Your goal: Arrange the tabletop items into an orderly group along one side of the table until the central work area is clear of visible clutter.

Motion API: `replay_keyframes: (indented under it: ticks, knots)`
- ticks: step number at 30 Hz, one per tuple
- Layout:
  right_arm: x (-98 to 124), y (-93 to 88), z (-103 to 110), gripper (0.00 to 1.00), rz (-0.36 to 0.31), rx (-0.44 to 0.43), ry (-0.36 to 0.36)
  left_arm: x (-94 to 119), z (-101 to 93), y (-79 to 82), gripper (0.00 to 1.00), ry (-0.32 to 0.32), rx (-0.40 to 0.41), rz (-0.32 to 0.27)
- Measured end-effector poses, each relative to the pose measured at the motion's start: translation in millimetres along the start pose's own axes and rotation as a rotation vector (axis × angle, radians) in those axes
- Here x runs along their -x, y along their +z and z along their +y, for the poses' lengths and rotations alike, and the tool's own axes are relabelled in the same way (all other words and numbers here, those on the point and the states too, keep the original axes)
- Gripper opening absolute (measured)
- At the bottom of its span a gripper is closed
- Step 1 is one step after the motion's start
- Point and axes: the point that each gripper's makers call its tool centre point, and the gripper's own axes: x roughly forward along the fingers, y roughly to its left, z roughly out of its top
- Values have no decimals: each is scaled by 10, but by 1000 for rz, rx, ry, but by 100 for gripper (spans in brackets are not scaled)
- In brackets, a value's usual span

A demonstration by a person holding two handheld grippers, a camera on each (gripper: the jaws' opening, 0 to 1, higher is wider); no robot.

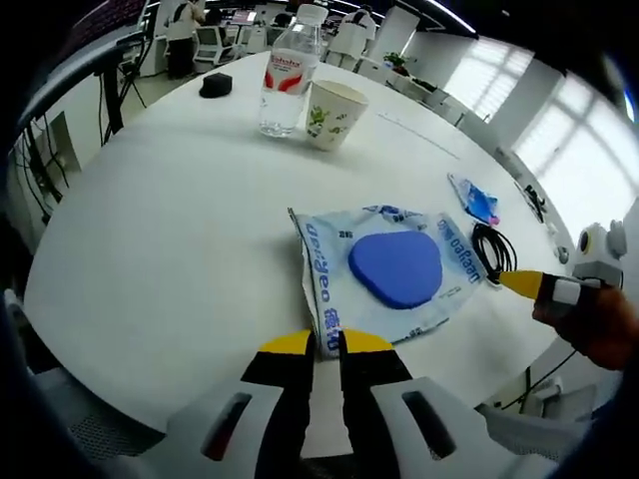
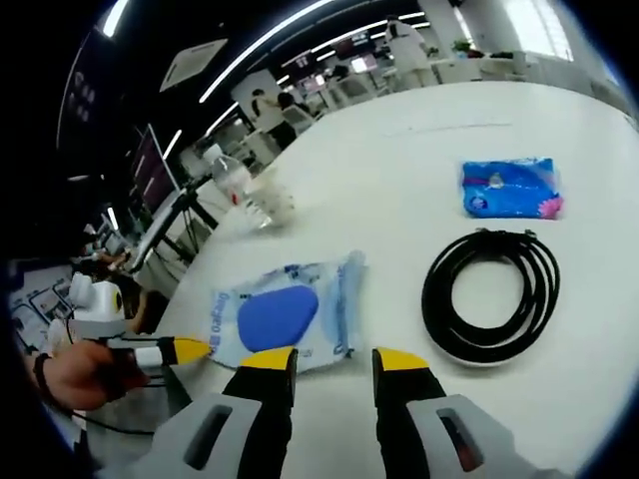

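A clear printed plastic bag (image 1: 329,264) (image 2: 329,289) holding a flat blue pad (image 1: 396,268) (image 2: 278,315) lies on the round white table (image 1: 160,249). My left gripper (image 1: 324,344) has its jaws nearly together on the bag's near corner; it enters the right gripper view from the left (image 2: 190,350), tip at the bag's edge, held by a hand. My right gripper (image 2: 335,360) is open, the bag's opposite edge just ahead of its jaws; one yellow tip of it (image 1: 519,282) touches the bag's right side. A coiled black cable (image 2: 489,294) (image 1: 492,249) lies beside the bag.
A water bottle (image 1: 287,75) (image 2: 238,188), a paper cup (image 1: 333,113) (image 2: 277,205) and a small black object (image 1: 215,84) stand at the far side. A blue packet (image 1: 476,198) (image 2: 511,188) lies beyond the cable. Desks and people fill the room behind.
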Motion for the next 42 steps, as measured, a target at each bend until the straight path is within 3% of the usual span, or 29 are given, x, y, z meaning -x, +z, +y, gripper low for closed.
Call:
replay_keyframes:
  ticks: [14,18,26,31,36,42]
  knots:
    - [-179,67,-31,25,43,-29,-9,-12,34,-46,6,2,21,3]
    - [-317,120,-29,23,57,-36,-1,-18,16,-59,6,-3,29,9]
    - [-289,60,96,23,70,-25,-2,-18,-9,-52,6,-6,21,9]
    - [-275,27,37,21,95,-10,-23,-52,5,-70,5,-9,26,11]
    - [-324,11,-19,17,103,1,-29,-90,25,-74,5,-11,30,12]
    - [-345,17,-67,4,108,23,-41,-98,28,-75,3,-13,29,13]
